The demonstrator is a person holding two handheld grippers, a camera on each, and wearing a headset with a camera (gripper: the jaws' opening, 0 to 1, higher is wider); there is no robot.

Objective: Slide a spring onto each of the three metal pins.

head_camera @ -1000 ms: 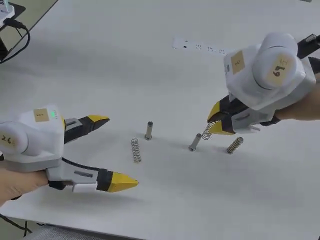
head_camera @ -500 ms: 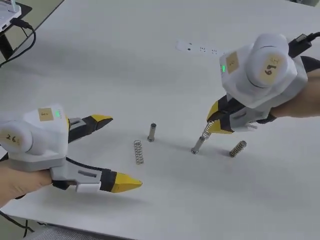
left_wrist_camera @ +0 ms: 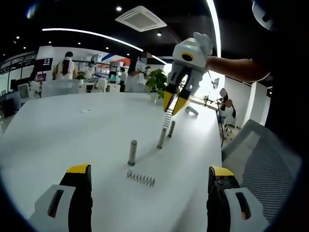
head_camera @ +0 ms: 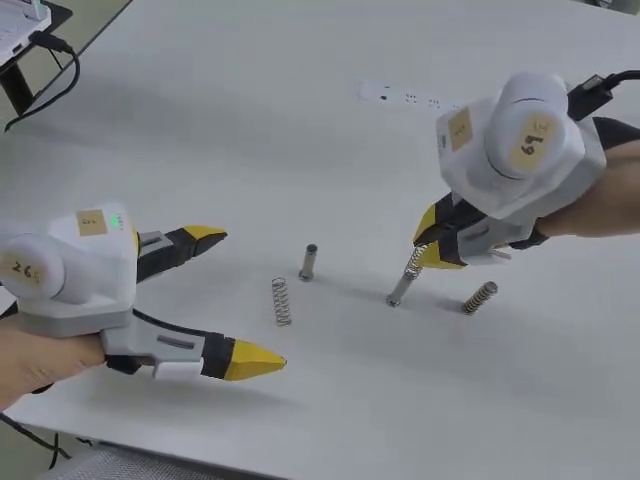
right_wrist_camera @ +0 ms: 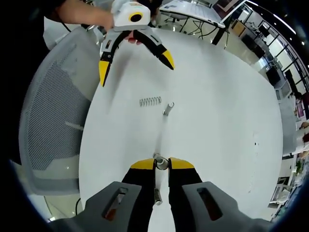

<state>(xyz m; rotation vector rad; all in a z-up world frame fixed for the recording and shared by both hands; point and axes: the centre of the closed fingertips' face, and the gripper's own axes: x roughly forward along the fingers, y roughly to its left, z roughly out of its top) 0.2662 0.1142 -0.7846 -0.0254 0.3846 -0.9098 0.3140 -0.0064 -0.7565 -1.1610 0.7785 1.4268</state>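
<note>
Threading step: the right gripper (head_camera: pixel 424 250) has its yellow-tipped jaws pinched nearly closed on a small coiled steel spring (head_camera: pixel 413 263), so I'd say this one is mid slide-on.
Where the spring is: its lower end meets the top of a short grey metal pin (head_camera: pixel 399 291) right under the jaw tips, touching as far as I can tell.
Axis: the pin leans with its top toward the gripper and the spring runs on about the same slant, so imo the push should follow that line, not go straight down.
Left gripper (head_camera: pixel 232 297): jaws spread wide, nothing in them, low over the white table (head_camera: pixel 200 120).
Probably next: a second grey pin (head_camera: pixel 308 262) stands upright with a loose spring (head_camera: pixel 281 301) lying just beside it, both nearer the left gripper.
Third spring (head_camera: pixel 480 296): lies beside the right gripper, can't tell if a pin is inside it.
</note>
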